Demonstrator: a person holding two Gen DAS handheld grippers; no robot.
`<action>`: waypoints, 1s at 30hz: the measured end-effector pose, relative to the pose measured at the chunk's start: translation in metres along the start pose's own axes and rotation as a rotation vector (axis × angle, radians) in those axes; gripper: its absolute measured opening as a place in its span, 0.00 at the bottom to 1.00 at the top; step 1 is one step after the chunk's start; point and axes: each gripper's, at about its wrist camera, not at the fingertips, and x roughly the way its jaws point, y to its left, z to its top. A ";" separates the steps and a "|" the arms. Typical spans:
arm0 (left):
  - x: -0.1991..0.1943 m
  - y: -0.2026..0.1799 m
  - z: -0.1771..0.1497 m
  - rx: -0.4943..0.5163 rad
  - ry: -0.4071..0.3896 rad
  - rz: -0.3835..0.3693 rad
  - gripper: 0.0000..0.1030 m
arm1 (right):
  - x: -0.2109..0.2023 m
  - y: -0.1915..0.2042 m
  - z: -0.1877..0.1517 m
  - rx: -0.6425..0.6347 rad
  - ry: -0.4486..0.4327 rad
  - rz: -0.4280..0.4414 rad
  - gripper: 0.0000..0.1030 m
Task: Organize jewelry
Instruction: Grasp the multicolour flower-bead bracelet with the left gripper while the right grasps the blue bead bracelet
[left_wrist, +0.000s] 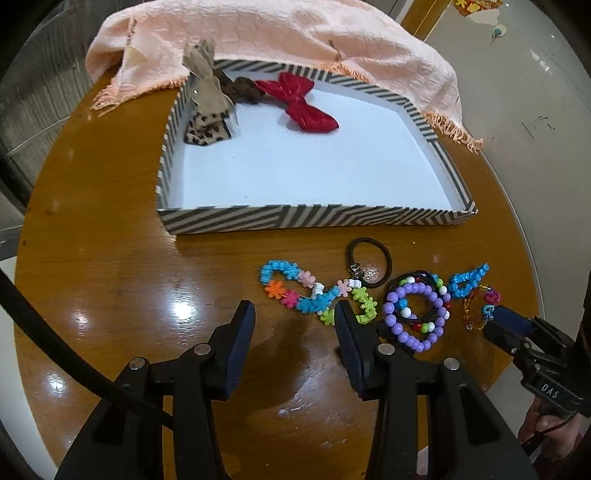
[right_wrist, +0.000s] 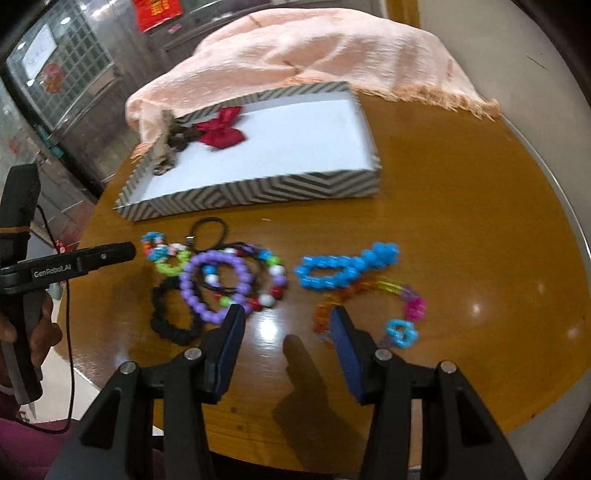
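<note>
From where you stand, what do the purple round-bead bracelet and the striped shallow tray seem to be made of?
The purple round-bead bracelet looks like glossy plastic: smooth, even beads catching small highlights. The striped shallow tray looks like printed cardboard: thin straight walls, matte striped outside, plain white floor. Neither is certain from the look alone.

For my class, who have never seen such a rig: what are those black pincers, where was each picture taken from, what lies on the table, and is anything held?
A person holds two hand-operated grippers, each with a camera looking along its fingers. One picture is from the left gripper, the other from the right gripper. Both are open and hold nothing. On the round wooden table lie a purple bead bracelet, a blue bracelet, other colourful bracelets and a black hair tie. Behind them is a striped tray containing a red bow, with a peach cloth behind it.
</note>
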 end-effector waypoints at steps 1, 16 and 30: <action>0.002 -0.001 0.001 0.000 0.004 0.001 0.34 | -0.001 -0.004 0.000 0.010 -0.007 -0.006 0.49; 0.022 -0.006 0.009 -0.019 0.041 0.064 0.34 | 0.032 -0.045 0.036 0.136 0.015 -0.021 0.49; 0.031 -0.015 0.018 0.017 0.018 0.035 0.11 | 0.048 -0.044 0.045 0.115 0.030 0.015 0.09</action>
